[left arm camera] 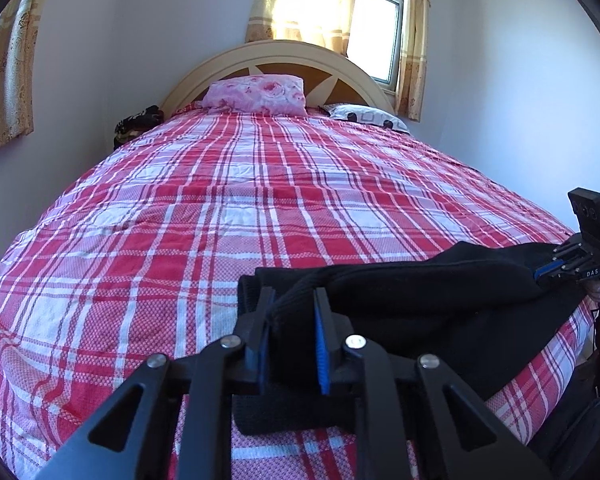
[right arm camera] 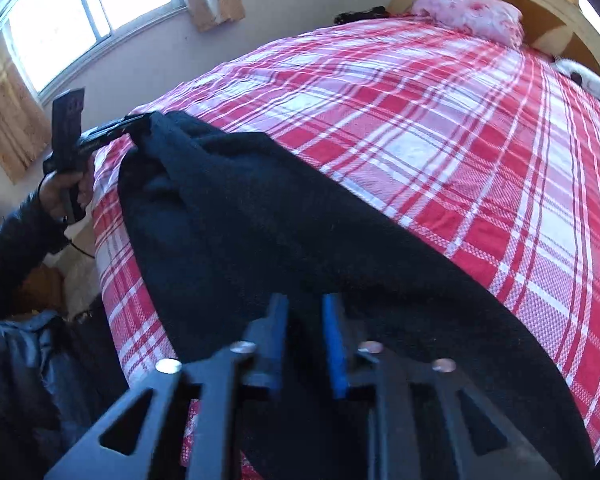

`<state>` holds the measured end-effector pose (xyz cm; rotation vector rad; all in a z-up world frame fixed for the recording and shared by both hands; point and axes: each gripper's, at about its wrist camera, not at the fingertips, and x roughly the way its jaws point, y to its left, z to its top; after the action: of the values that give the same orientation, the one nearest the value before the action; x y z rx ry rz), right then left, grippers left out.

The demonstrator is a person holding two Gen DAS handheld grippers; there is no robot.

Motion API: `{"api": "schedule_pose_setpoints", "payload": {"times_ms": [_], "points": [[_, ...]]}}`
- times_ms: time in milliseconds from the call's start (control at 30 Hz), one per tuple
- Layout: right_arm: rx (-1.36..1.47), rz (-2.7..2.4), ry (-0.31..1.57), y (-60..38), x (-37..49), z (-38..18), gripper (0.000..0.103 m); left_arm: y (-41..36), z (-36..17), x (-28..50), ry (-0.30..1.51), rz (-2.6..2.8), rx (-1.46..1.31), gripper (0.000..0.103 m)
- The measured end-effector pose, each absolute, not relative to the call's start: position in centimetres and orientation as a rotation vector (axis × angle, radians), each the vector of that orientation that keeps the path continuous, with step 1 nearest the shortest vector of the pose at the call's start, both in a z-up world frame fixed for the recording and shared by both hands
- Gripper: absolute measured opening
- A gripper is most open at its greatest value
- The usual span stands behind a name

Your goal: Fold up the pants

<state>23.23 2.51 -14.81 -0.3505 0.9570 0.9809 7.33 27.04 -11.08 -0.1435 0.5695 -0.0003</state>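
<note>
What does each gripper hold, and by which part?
Both hold the black pants: left gripper on one end's ribbed edge, right gripper on the opposite end.

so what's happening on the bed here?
A person is folding black pants at the near edge of a bed with a red plaid cover, a handheld gripper in each hand. The left gripper is clamped on one end of the pants, and the right gripper is clamped on the other end. The pants lie bunched between them, not yet folded flat. Two pillows sit by the headboard.
</note>
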Motion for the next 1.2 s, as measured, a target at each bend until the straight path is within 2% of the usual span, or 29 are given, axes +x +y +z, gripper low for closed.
{"api": "schedule_pose_setpoints", "payload": {"times_ms": [167,333,367,400,433,600,633,667,700,800,1033,1200], "points": [[-0.39,1.043,0.957,3.0,20.8,-14.4,0.002,27.8,-11.1,6.9,0.555,-0.004,-0.161,0.019],[-0.401,1.034,0.898,3.7,19.7,-13.2,0.004,27.8,-11.5,6.9,0.559,-0.007,-0.17,0.019],[-0.401,1.025,0.899,3.9,20.1,-13.1,0.016,27.8,-11.5,6.9,0.558,-0.007,-0.171,0.019],[-0.422,0.994,0.88,4.2,20.6,-13.0,0.039,27.9,-11.5,6.9,0.556,-0.008,-0.171,0.019],[-0.441,0.97,0.862,4.4,20.9,-13.0,0.046,27.9,-11.5,6.9,0.554,-0.009,-0.171,0.019],[-0.397,0.958,0.901,4.8,24.6,-13.7,0.047,28.0,-11.4,6.6,0.541,-0.011,-0.165,0.019],[-0.403,0.966,0.917,5.0,25.0,-14.0,0.047,28.1,-11.4,6.6,0.539,-0.012,-0.169,0.019],[-0.396,0.989,0.939,4.9,25.1,-14.3,0.039,28.2,-11.4,6.5,0.539,-0.012,-0.172,0.019],[-0.376,1.03,0.965,4.9,25.1,-14.4,0.023,28.3,-11.4,6.5,0.537,-0.01,-0.175,0.019],[-0.37,1.104,0.956,4.8,23.7,-13.8,0.005,28.8,-11.2,6.4,0.526,-0.013,-0.198,0.019],[-0.468,1.133,0.924,5.5,18.8,-13.5,0.004,29.0,-11.0,5.6,0.514,-0.02,-0.206,0.019],[-0.549,1.134,0.944,6.0,16.5,-15.9,0.004,29.5,-12.1,4.5,0.535,-0.015,-0.211,0.019]]}}
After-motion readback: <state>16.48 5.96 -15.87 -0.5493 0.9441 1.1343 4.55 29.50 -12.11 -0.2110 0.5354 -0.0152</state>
